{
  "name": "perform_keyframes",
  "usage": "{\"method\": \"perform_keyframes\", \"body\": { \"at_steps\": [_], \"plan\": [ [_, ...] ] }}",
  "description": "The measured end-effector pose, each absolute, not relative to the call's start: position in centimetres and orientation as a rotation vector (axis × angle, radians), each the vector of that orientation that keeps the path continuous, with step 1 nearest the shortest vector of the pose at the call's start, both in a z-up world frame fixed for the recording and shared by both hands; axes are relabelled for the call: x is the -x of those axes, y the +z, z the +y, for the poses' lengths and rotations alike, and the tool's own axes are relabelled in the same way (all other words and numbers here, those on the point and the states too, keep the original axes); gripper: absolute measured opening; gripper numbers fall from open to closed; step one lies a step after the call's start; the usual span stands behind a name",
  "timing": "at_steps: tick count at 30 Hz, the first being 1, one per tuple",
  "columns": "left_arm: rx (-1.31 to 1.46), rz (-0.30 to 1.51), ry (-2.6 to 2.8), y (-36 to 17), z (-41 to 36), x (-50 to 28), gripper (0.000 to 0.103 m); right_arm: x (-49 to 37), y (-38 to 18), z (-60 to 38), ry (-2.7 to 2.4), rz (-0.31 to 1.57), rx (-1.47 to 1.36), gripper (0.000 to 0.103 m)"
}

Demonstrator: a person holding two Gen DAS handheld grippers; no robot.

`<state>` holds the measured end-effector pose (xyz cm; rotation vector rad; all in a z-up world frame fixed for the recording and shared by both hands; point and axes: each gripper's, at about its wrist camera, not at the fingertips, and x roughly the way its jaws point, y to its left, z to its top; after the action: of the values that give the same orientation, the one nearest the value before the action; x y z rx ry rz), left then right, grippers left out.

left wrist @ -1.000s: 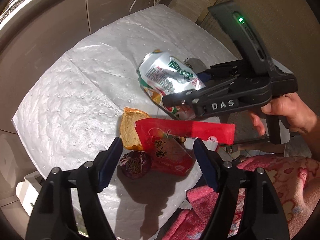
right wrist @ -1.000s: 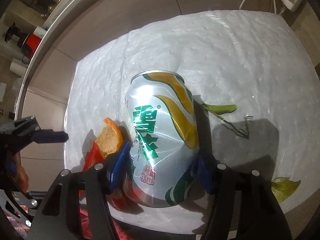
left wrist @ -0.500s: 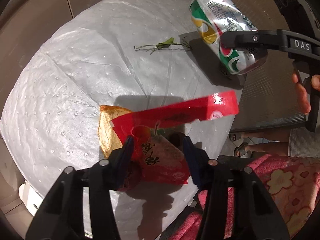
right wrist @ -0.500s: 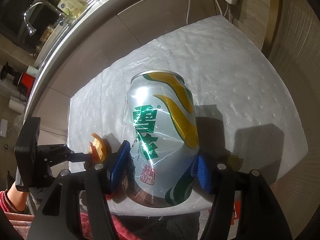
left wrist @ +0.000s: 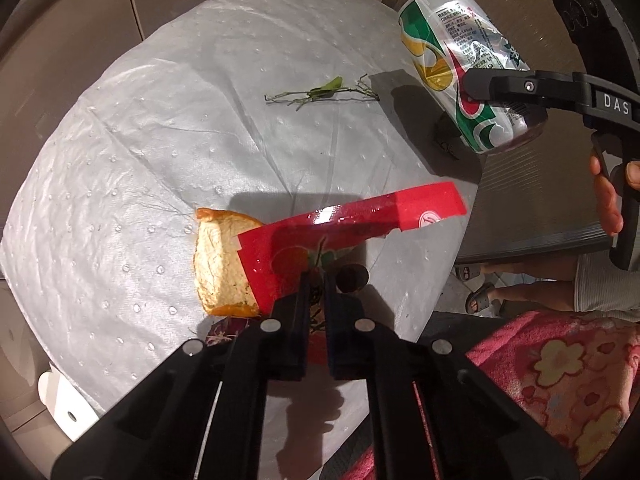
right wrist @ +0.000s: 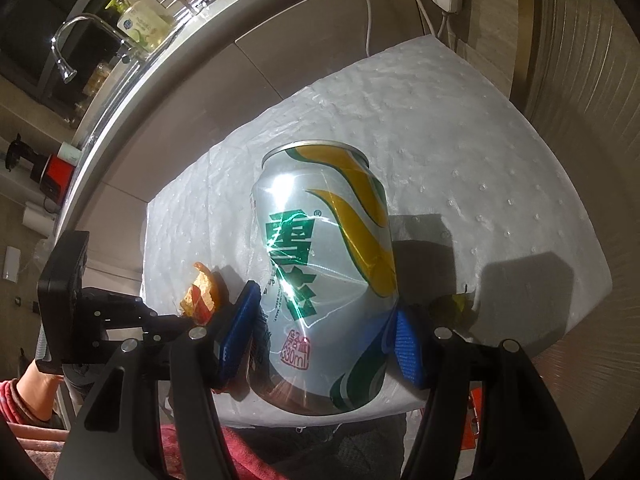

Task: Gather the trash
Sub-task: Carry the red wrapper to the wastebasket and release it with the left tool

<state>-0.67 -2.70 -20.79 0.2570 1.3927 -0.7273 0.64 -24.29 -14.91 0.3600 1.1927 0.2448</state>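
While the left tongs [left wrist: 316, 280] point steeply down at the near edge of the white pad [left wrist: 160, 140], their jaws have just been closing and now stand pinched together on the red wrapper [left wrist: 348, 220], which runs straight ahead of them. Its long strip lies crosswise, stretching up and to the right past the pad's edge, so any lift will likely carry that free end swinging. Touching the wrapper's left side lies the orange peel [left wrist: 218, 268], partly tucked under it; a purplish scrap [left wrist: 224, 330] sits just beside the left finger. Farther back on the pad rests a green twig [left wrist: 320, 92], well apart from both tongs.

To the right, the right tongs [right wrist: 328, 328] grip the dented can [right wrist: 324, 276] across its lower body, holding it clear of the pad and tilted.

Only the left wrist view shows the wrapper's full length and the twig. Only the right wrist view shows both blue pads [right wrist: 408, 344] pressed against the can's sides, plus the counter [right wrist: 132, 84] with a faucet behind.
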Motion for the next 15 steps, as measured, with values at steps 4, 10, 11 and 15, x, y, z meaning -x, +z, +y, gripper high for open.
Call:
{"method": "perform_keyframes", "body": {
  "at_steps": [4,10,11,15],
  "plan": [
    [-0.227,1.34,-0.719,-18.6,-1.9,-0.6,0.005,-0.3,-14.3,-24.4,0.247,1.176,-0.358,0.062],
    [-0.172,1.235,-0.694,-13.9,1.1,0.1,0.005,0.2,-12.7,-24.0,0.256,1.132,-0.326,0.062],
    [-0.155,1.219,-0.688,-13.2,1.9,0.2,0.005,0.3,-12.5,-23.8,0.257,1.127,-0.321,0.062],
    [-0.111,1.183,-0.646,-11.8,3.8,0.6,0.005,0.2,-12.0,-23.1,0.261,1.118,-0.31,0.062]
  ]
}}
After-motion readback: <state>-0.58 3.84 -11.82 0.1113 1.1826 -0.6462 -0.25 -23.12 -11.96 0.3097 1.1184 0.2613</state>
